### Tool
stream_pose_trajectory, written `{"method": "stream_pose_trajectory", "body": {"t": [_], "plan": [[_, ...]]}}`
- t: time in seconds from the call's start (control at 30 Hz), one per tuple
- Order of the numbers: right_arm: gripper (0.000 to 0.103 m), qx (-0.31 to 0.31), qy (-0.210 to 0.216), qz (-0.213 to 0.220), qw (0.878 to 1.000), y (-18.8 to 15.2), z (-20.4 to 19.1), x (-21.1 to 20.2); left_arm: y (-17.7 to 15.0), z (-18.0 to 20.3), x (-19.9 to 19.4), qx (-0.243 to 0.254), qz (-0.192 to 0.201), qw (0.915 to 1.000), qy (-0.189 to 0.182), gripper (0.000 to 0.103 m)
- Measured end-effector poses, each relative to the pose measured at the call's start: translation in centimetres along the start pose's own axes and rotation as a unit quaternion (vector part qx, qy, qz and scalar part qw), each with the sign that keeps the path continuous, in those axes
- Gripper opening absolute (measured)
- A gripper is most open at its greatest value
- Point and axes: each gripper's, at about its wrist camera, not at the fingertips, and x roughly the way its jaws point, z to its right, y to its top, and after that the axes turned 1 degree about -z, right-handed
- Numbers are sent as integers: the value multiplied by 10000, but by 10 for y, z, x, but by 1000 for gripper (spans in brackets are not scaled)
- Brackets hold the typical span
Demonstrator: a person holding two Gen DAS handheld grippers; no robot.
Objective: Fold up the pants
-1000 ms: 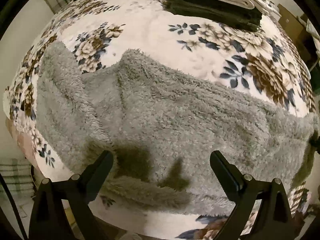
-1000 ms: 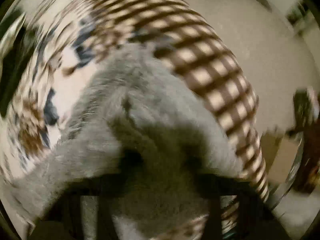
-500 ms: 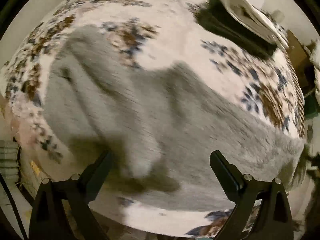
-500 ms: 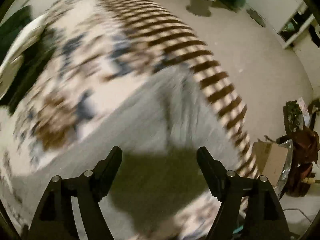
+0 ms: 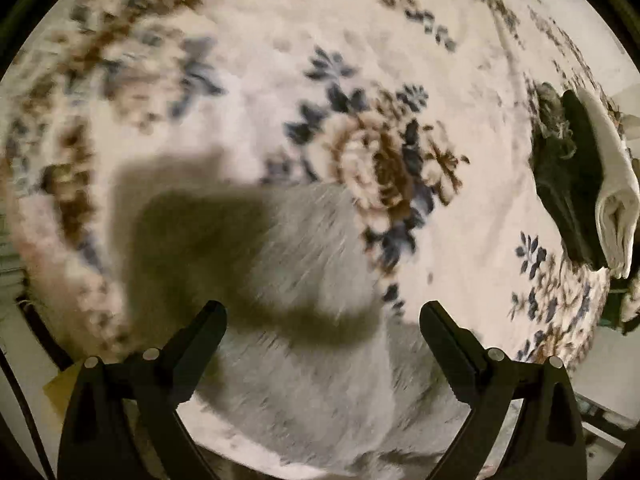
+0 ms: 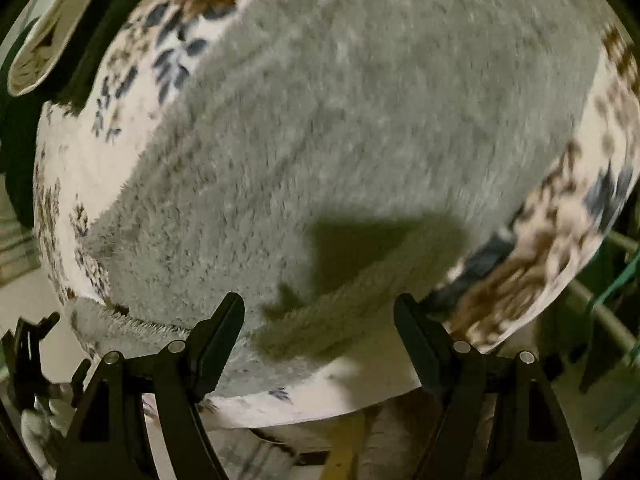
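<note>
Beneath both splayed tongs, fuzzy grey pants [image 6: 340, 128] cover a floral blanket [image 5: 400, 80].

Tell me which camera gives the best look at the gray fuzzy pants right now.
The right wrist view: the gray fuzzy pants fill most of it, with the pile fairly sharp. The left wrist view catches only a blurred, partly shadowed portion near its open tongs.

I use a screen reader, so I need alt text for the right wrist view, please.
Fluffy grey pants lie spread over a floral blanket and fill most of the view. The right gripper hangs over their near edge, jaws open and empty. Folded dark and white clothes sit at the upper left.
</note>
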Motion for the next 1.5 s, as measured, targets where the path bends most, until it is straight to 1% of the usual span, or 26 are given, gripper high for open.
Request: {"method": "stream_pose_trajectory", "body": {"t": [0.03,0.07,0.1,0.17,0.27,0.33,0.37,0.43,0.5,0.53,0.6,0.63,0.67,0.73,0.77,0.8,0.93,0.97,1.07,1.1,1.13,1.17,1.27,1.33,1.4,1.5], "plan": [[80,82,6,-23,10000,-2,2,4,8,-1,11,-20,-63,9999,-118,84],[80,117,-7,-21,9999,-4,4,11,13,-3,18,-24,-49,9996,-273,33],[79,156,-69,-39,9998,7,-3,21,14,-5,21,0,-36,9994,-331,6],[79,181,-125,-47,9997,6,-2,24,8,-14,8,135,300,9978,-579,6],[79,-14,-234,75,9997,1,-11,25,-25,-45,-47,379,1253,9871,-925,6],[79,-224,-345,138,9991,-5,-19,23,-55,-79,-78,402,1686,9806,-917,6],[79,-309,-395,137,9986,-10,-24,26,-70,-102,-83,316,1745,9810,-781,6],[79,-489,-581,6,9971,-17,-30,33,-90,-146,-69,-4,1563,9869,-403,7],[79,-536,-707,-175,9959,-22,-33,40,-108,-196,-31,-555,894,9942,-220,11],[79,-552,-741,-294,9953,-25,-35,43,-115,-214,-15,-858,596,9943,-196,13],[79,-646,-737,-409,9943,-30,-42,43,-130,-244,6,-1561,143,9870,-363,19],[79,-729,-709,-444,9938,-32,-49,40,-137,-252,9,-1828,67,9821,-440,21],[79,-844,-644,-430,9934,-35,-57,35,-141,-255,8,-1901,122,9804,-494,27],[79,-1365,-475,-321,9890,-38,-87,21,-141,-246,-2,-1707,345,9839,-392,52],[80,-1630,-430,-295,9852,-37,-102,17,-139,-239,-8,-1530,484,9864,-347,77],[80,-2084,-321,-270,9771,-36,-132,14,-134,-231,-14,-1308,661,9886,-336,86],[79,-3411,-297,1,9396,-16,-227,23,-95,-191,-21,-450,1102,9929,-39,86],[79,-3776,-382,11,9252,-7,-254,35,-83,-183,-19,-279,1166,9928,83,86],[78,-4288,-749,-599,8983,17,-303,79,-54,-168,-10,26,1143,9934,51,86],[70,-4370,-818,-685,8931,23,-311,90,-43,-166,-4,91,1054,9944,3,86],[28,-4414,-950,-663,8898,25,-314,96,-37,-166,-2,99,960,9953,14,86],[13,-4443,-1043,-581,8879,28,-315,97,-29,-166,4,61,857,9963,-74,86],[13,-4430,-908,248,8916,35,-329,65,-17,-164,18,19,487,9982,-358,86],[13,-4246,-741,502,9009,45,-333,49,-8,-162,28,8,401,9977,-542,79],[13,-4193,-790,367,9036,51,-332,54,0,-154,30,199,519,9965,-622,43],[13,-4372,-996,440,8928,41,-338,62,5,-139,21,574,843,9939,-426,31]]}}
